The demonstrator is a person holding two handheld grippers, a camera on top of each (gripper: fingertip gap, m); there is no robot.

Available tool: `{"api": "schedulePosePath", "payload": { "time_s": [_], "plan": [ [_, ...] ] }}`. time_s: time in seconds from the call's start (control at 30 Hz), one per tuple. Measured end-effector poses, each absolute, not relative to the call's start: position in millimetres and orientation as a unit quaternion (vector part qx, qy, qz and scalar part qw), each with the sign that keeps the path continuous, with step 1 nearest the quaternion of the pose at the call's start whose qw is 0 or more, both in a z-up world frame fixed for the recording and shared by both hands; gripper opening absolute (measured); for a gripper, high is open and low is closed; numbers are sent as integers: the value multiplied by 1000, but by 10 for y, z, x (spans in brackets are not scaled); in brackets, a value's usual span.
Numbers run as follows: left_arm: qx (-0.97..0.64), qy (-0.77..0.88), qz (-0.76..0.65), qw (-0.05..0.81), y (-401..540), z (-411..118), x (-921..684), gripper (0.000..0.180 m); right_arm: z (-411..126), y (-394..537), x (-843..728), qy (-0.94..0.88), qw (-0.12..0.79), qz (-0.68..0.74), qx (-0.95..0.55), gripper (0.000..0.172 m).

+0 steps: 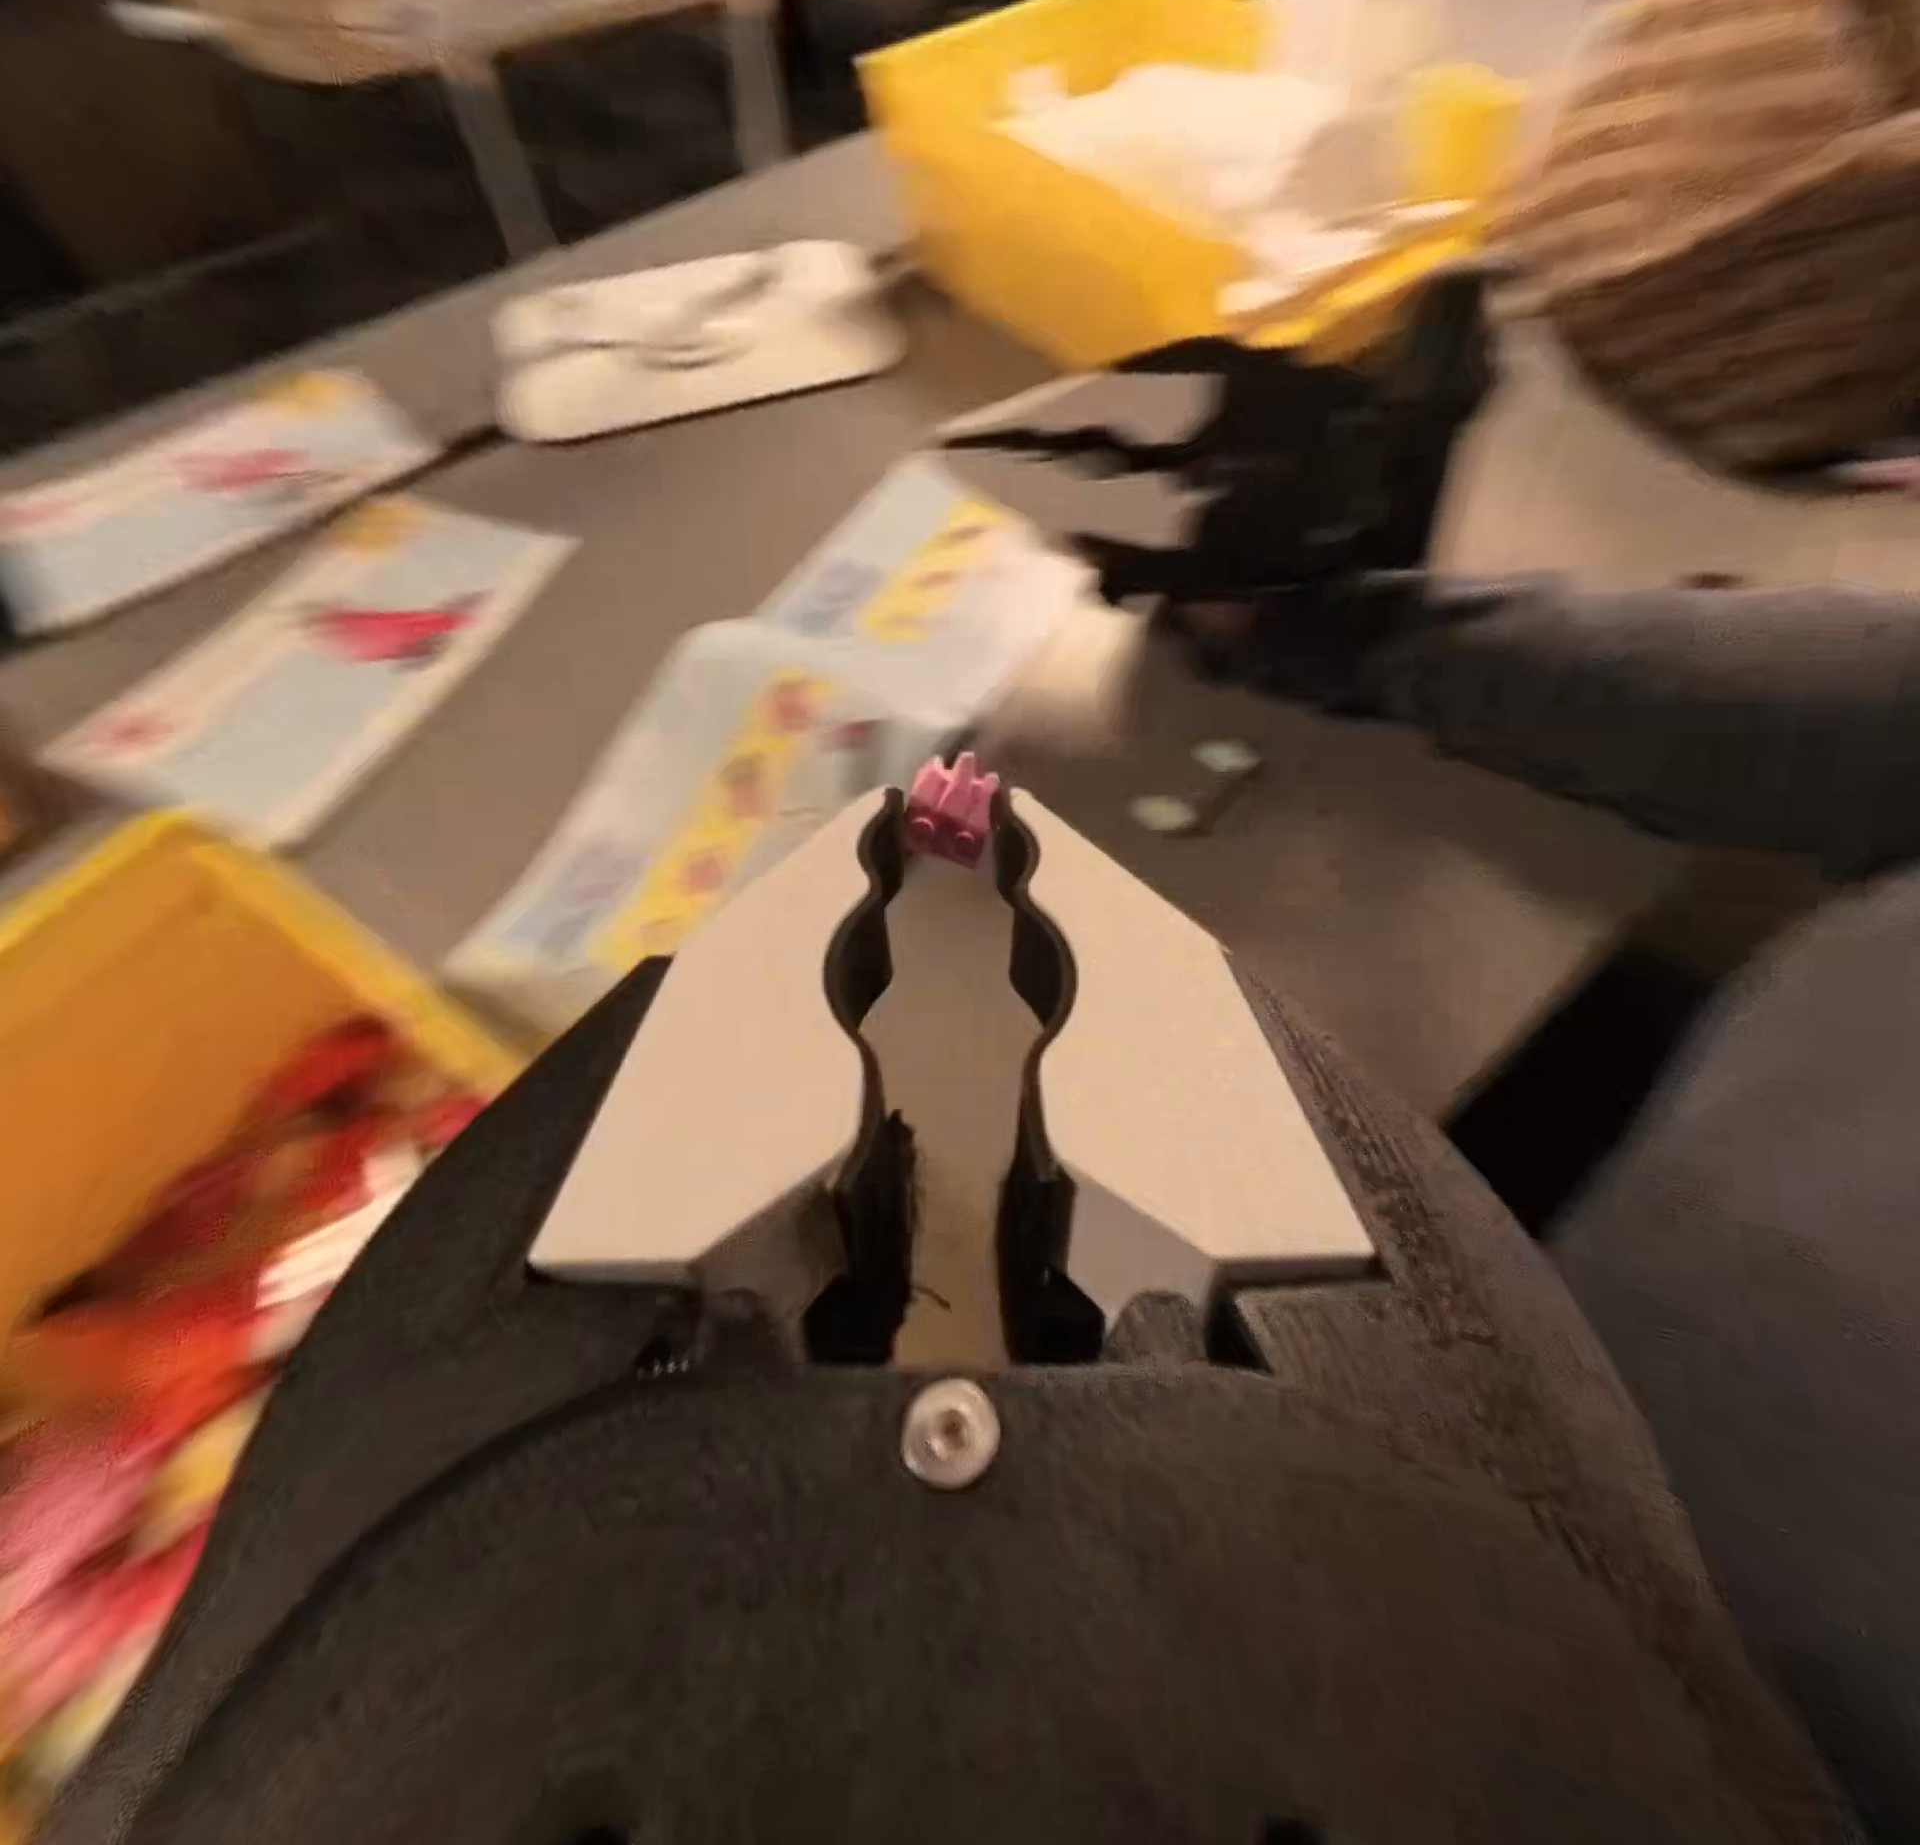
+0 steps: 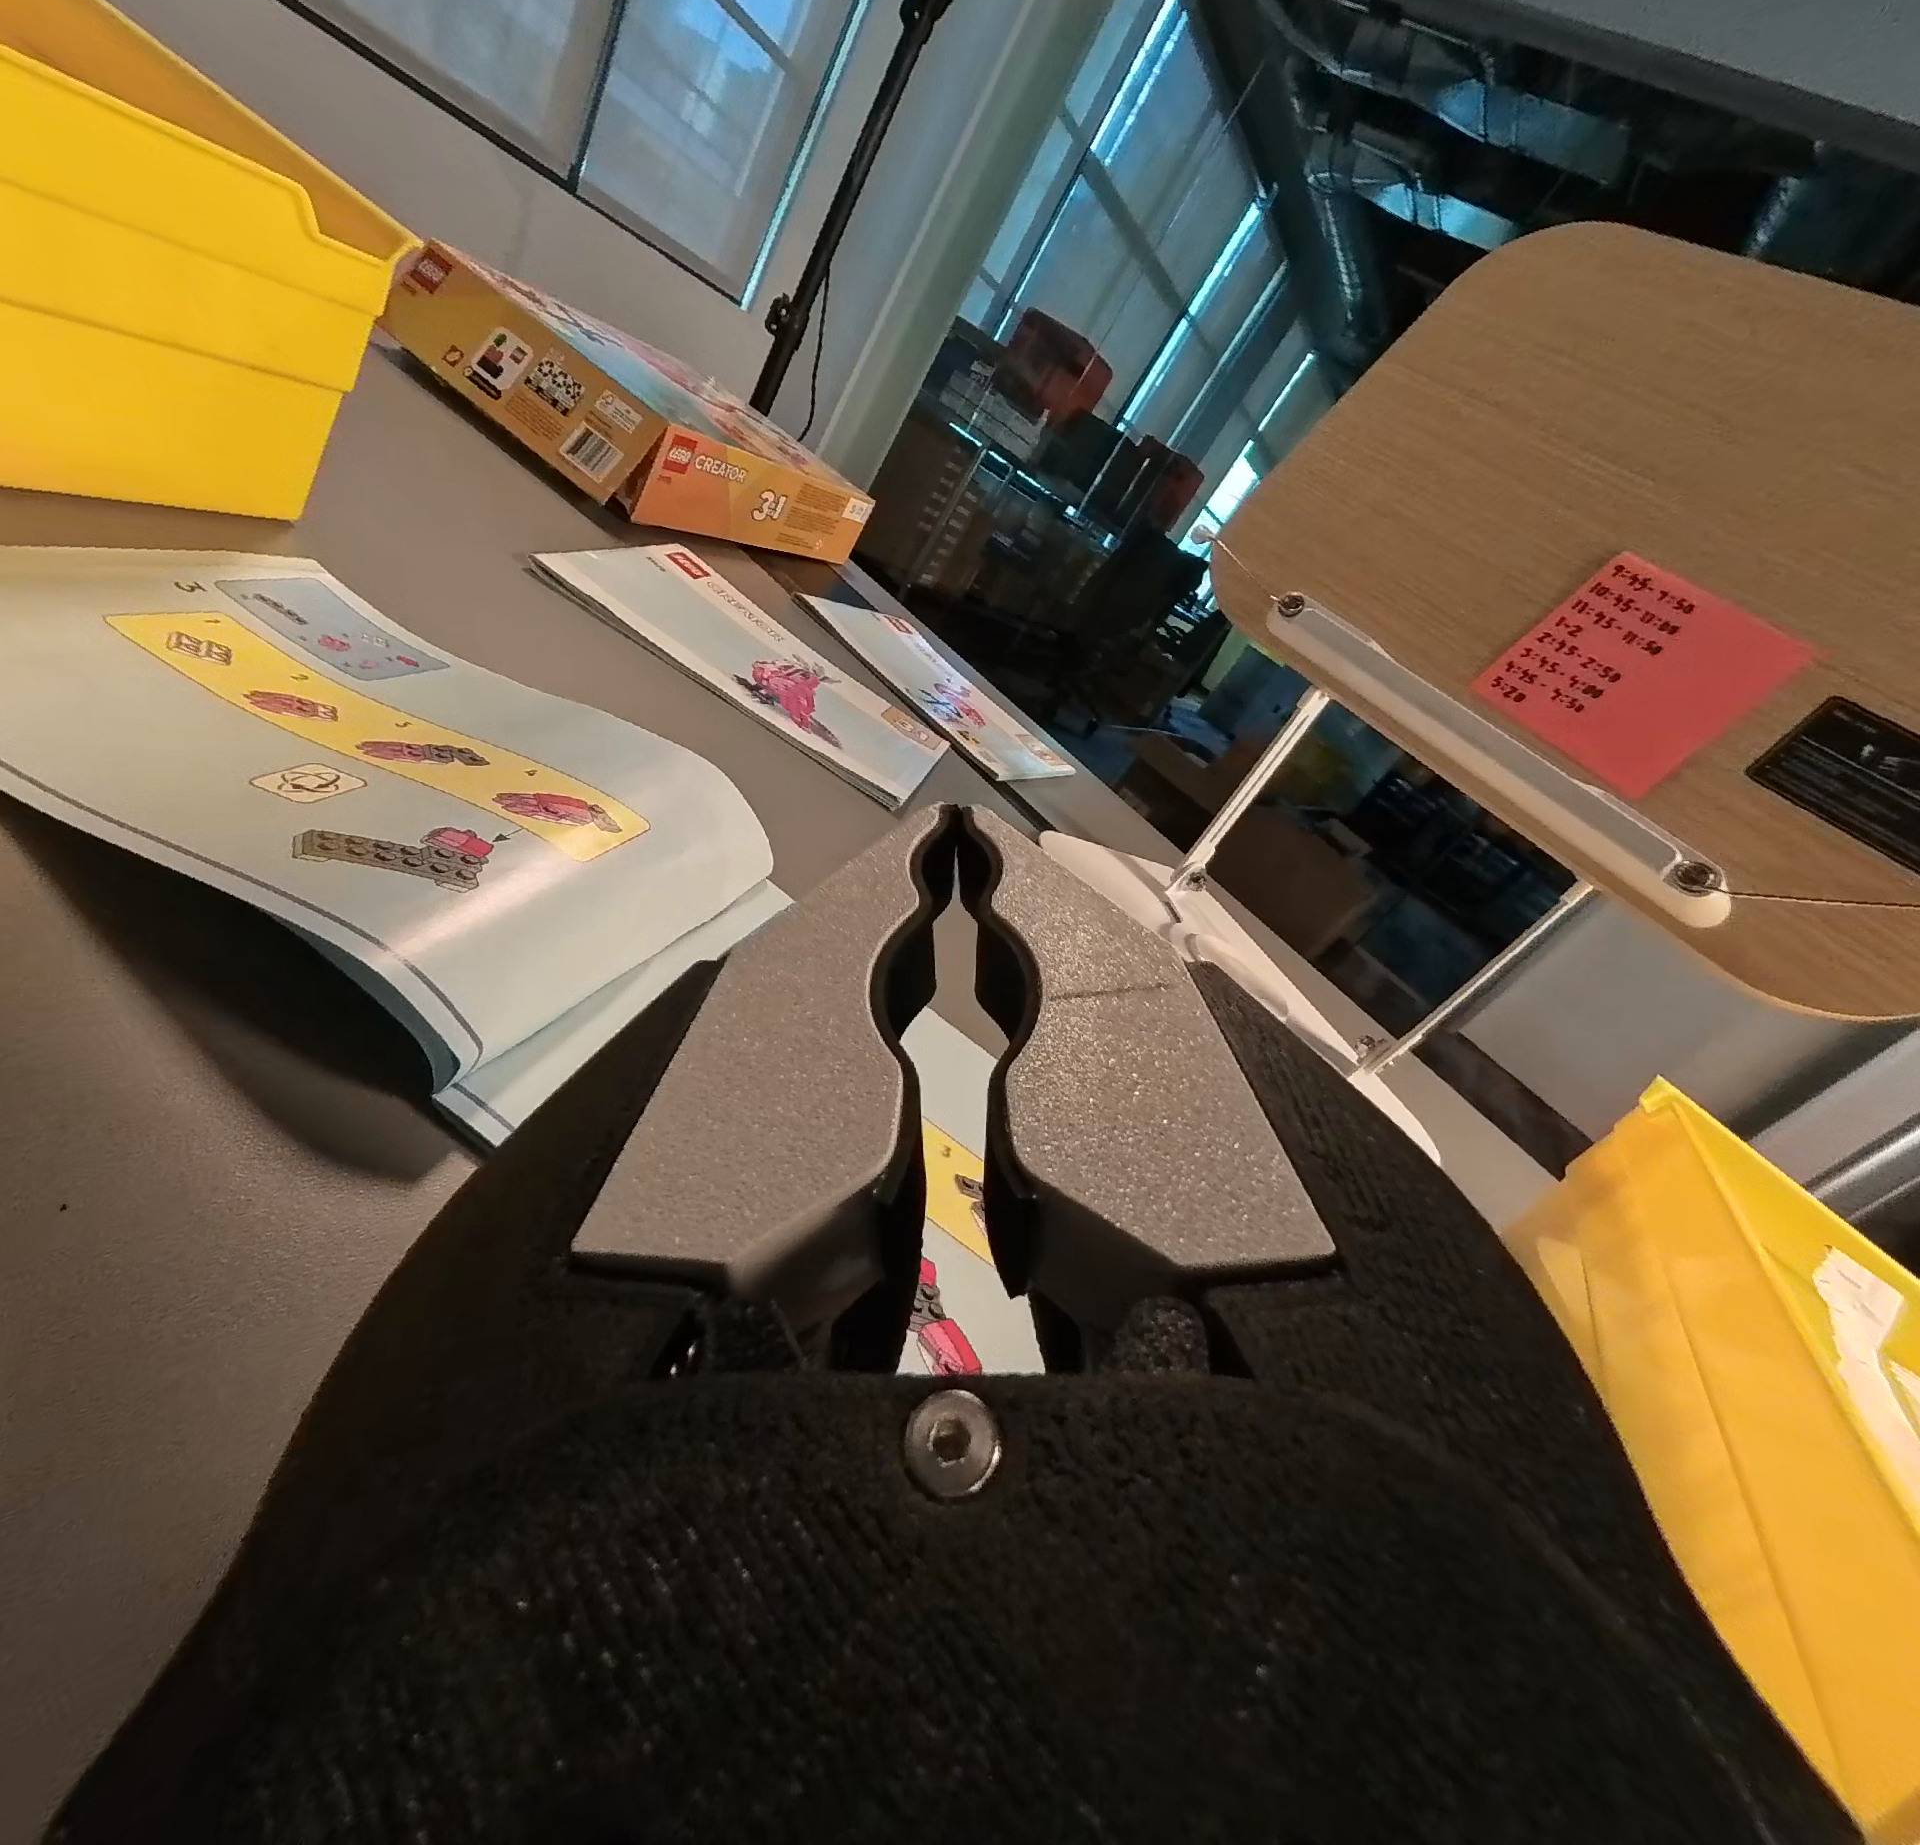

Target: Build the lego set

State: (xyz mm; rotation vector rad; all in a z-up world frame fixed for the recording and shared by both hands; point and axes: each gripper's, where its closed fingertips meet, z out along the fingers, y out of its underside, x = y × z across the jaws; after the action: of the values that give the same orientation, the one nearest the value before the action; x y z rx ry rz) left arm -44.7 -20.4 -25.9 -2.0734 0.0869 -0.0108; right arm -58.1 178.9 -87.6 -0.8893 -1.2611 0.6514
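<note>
One pink brick (image 1: 951, 819) pinched in the left gripper (image 1: 951, 827).
Right gripper (image 2: 958, 827) clenched bare; three booklets (image 2: 343, 756), two yellow bins (image 2: 156, 341).

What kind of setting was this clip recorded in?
Probably an office or lab workspace used for toy-brick building: a grey table with an open building-instruction booklet, yellow plastic bins, tall windows and exposed ceiling ducts.

left view's table things (image 1: 644, 341) motion-blurred
</note>
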Motion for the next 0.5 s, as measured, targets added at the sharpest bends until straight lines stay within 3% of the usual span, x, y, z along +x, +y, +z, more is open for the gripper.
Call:
{"api": "schedulePosePath", "payload": {
  "time_s": [0.17, 0.3, 0.5],
  "plan": [
    [-874, 113, -117, 458, 9, -791, 463, 16, -877, 1767, -580, -562, 667, 293, -392, 0],
    [-913, 75, 14, 401, 129, -1318, 111, 16, -874, 1746, -575, -564, 665, 299, -389, 0],
    [-917, 22, -21, 397, 162, -1565, 63, 16, -883, 1724, -574, -570, 658, 304, -387, 0]
  ]
}}
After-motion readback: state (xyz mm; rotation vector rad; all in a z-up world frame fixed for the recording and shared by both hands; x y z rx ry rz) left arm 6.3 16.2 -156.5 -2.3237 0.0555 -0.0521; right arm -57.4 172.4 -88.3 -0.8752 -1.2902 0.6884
